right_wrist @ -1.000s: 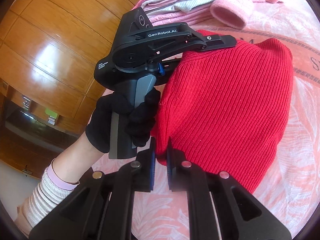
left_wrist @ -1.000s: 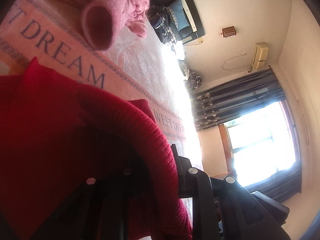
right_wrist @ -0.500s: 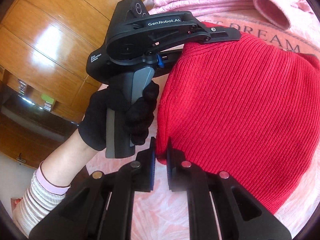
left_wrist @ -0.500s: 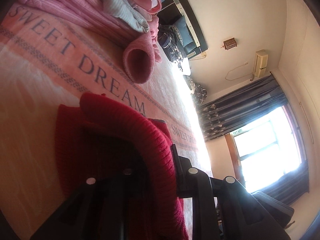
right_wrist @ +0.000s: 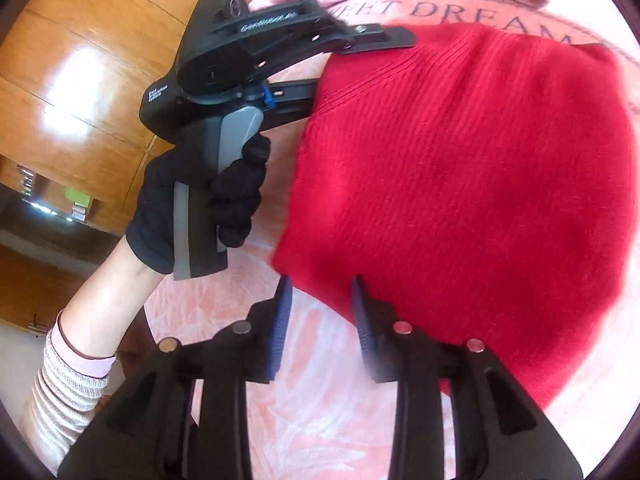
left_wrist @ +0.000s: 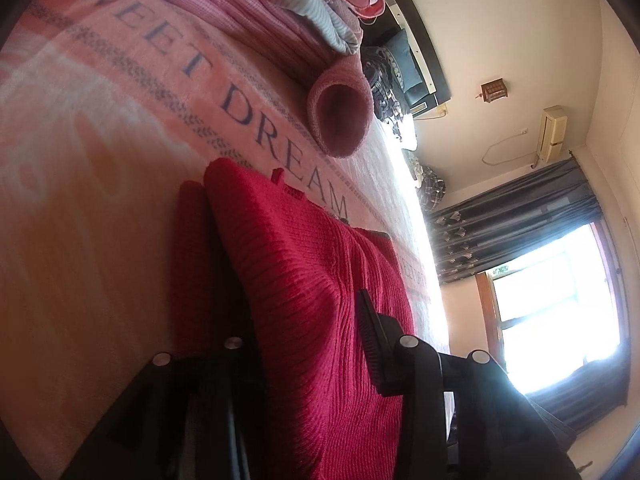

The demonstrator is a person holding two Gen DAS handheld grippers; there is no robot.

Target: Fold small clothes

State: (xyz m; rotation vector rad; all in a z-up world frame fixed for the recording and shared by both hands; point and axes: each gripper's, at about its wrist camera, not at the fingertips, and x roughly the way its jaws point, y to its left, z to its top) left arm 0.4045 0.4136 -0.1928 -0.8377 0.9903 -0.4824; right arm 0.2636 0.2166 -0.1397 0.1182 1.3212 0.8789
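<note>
Left wrist view: red ribbed sweater (left_wrist: pixel 320 380) filling the frame from centre down to 6 o'clock, lying on the pink bed blanket (left_wrist: pixel 100 140) printed SWEET DREAM; left gripper (left_wrist: pixel 288 280) at 6 o'clock with a fold of that sweater draped between its fingers (left_wrist: pixel 374 344), the 7 o'clock finger mostly hidden under the knit; fingers set apart, yet cannot tell whether pinching the cloth or only straddling it; pink rolled garment (left_wrist: pixel 340 120) at 12 o'clock, open end facing the lens, just beyond the sweater's far edge; pile of pink and grey clothes (left_wrist: pixel 260 12) toward 11 o'clock; bright window (left_wrist: pixel 560 300) and dark curtain (left_wrist: pixel 520 216) at 3 o'clock.

Right wrist view: same sweater spread from centre to 3 o'clock on the bed; right gripper (right_wrist: pixel 320 284) at 6 o'clock, blue-padded fingers wide apart and gripping nothing, the sweater's near hem lying just past the tips, touching the 5 o'clock pad or nearly so; left gripper at 11 o'clock, held by a black-gloved hand (right_wrist: pixel 208 200) with a striped sleeve at 8 o'clock, one finger over the sweater's top edge, the other running beneath the knit; wooden wardrobe (right_wrist: pixel 80 60) at 10 o'clock.
</note>
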